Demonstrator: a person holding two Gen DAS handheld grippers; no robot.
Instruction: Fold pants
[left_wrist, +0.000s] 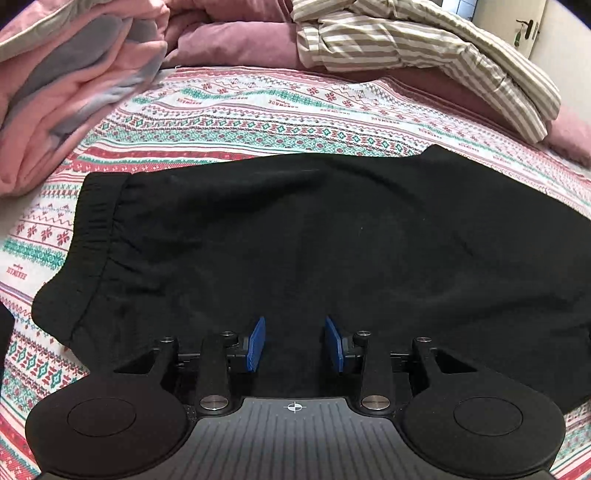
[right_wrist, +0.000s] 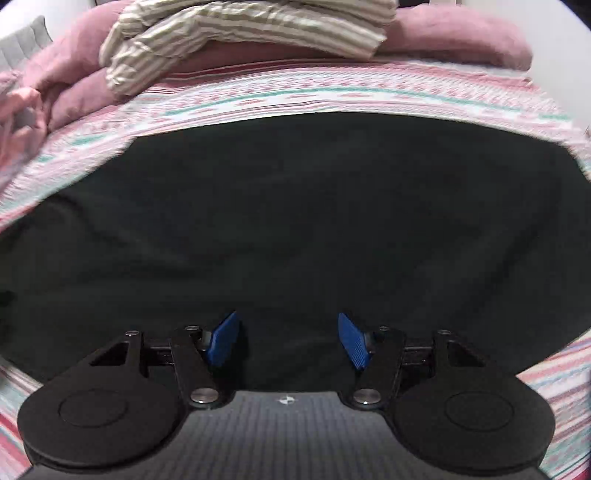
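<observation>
The black pants lie spread flat on the patterned bedsheet, and in the left wrist view their elastic waistband sits gathered at the left end while the dark cloth runs off toward the right edge. In the right wrist view the same garment fills most of the middle ground, with the sheet showing as a blurred band beyond it and at the lower corners. The left gripper hangs above the near edge of the pants with its blue pads set a moderate gap apart; nothing is pinched between them, and only cloth shows behind the gap. The right gripper is over the pants as well, its jaws standing wide and empty, the blue pads splayed outward. Beyond the pants, a pink and grey quilt is bunched at the left of the bed, a mauve pillow lies at the head, and a beige striped garment is draped across it. A pale door with a handle shows at the far right.
</observation>
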